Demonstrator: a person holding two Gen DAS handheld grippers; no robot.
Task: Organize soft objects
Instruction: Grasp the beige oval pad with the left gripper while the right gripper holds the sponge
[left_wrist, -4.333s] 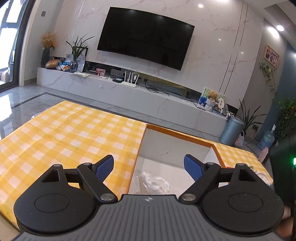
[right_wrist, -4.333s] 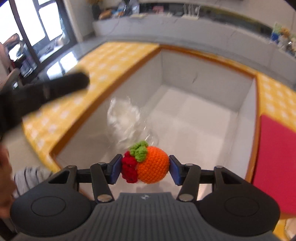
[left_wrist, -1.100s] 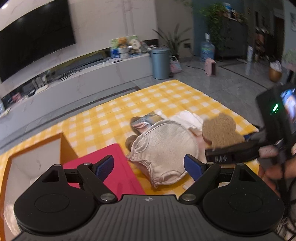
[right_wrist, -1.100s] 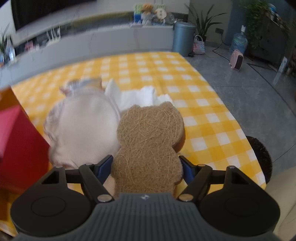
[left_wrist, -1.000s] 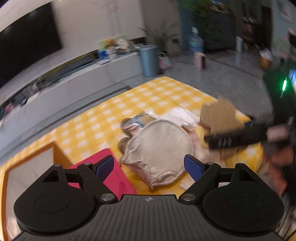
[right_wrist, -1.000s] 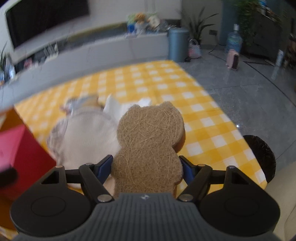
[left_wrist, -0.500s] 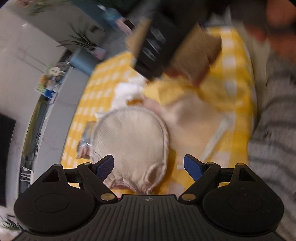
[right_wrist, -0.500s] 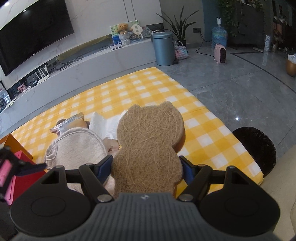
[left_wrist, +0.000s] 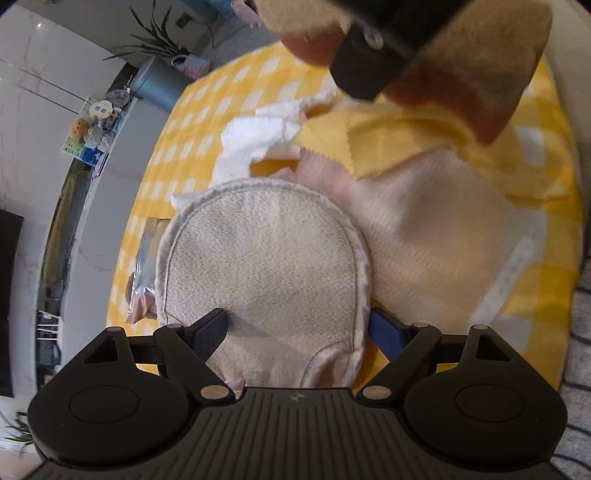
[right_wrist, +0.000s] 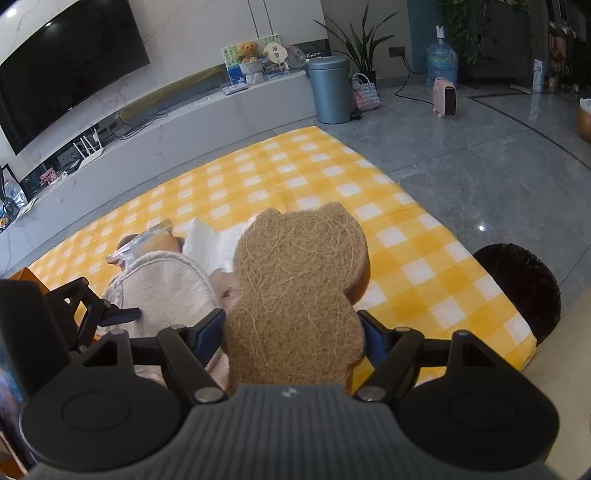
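Note:
My left gripper (left_wrist: 298, 328) is open and points down over a cream terry mitt (left_wrist: 264, 273) lying on the yellow checked cloth (left_wrist: 236, 85); its left pad presses on the mitt and its right pad sits at the mitt's right edge. A pink cloth (left_wrist: 424, 240), a yellow cloth (left_wrist: 399, 144) and a white cloth (left_wrist: 255, 136) lie around the mitt. My right gripper (right_wrist: 295, 334) is shut on a brown bear-shaped sponge (right_wrist: 299, 284) and holds it above the pile. The mitt (right_wrist: 162, 288) and my left gripper (right_wrist: 110, 314) show at the left of the right wrist view.
A foil packet (left_wrist: 142, 273) lies under the mitt's left side. The table's right edge (right_wrist: 480, 266) drops to the grey floor. A black round stool (right_wrist: 517, 291) stands beside it. A grey bin (right_wrist: 330, 86) stands by the TV bench.
My left gripper has dropped down onto the cream mitt, its pads now at the mitt's sides. My right gripper has held the bear sponge nearly still above the pile.

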